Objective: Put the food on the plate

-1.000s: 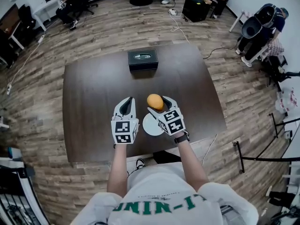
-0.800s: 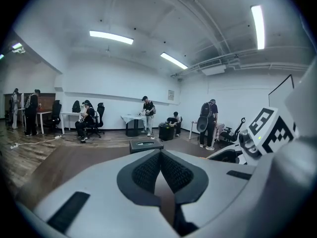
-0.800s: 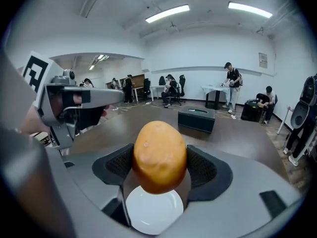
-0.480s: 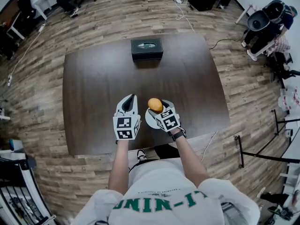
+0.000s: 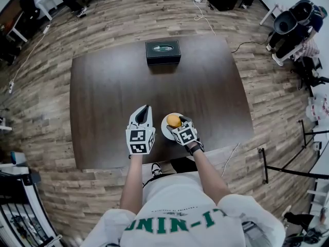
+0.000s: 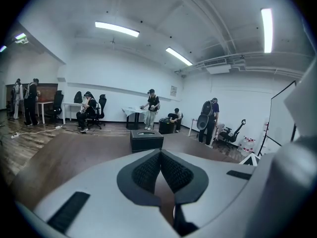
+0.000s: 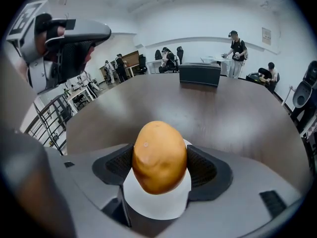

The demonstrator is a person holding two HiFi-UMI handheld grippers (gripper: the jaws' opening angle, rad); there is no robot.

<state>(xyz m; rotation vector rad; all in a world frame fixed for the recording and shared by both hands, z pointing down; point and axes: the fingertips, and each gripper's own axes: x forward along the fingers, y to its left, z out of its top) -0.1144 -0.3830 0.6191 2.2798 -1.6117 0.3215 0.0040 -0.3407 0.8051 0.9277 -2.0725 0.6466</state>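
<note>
My right gripper (image 5: 175, 121) (image 7: 159, 162) is shut on an orange-brown potato (image 5: 174, 121) (image 7: 159, 156), holding it just above a small white plate (image 5: 165, 129) (image 7: 154, 201) near the table's front edge. In the right gripper view the plate shows directly beneath the potato. Whether the potato touches the plate I cannot tell. My left gripper (image 5: 143, 111) (image 6: 159, 158) rests to the left of the plate with its jaws closed together and nothing between them.
A black box (image 5: 163, 51) (image 6: 146, 139) (image 7: 199, 74) stands at the far side of the dark brown table (image 5: 108, 91). Several people, chairs and desks are around the room. Cables lie on the wooden floor beyond the table.
My right gripper has carried the potato down and toward me, from over the plate's far rim to over its middle. The left gripper has stayed where it was.
</note>
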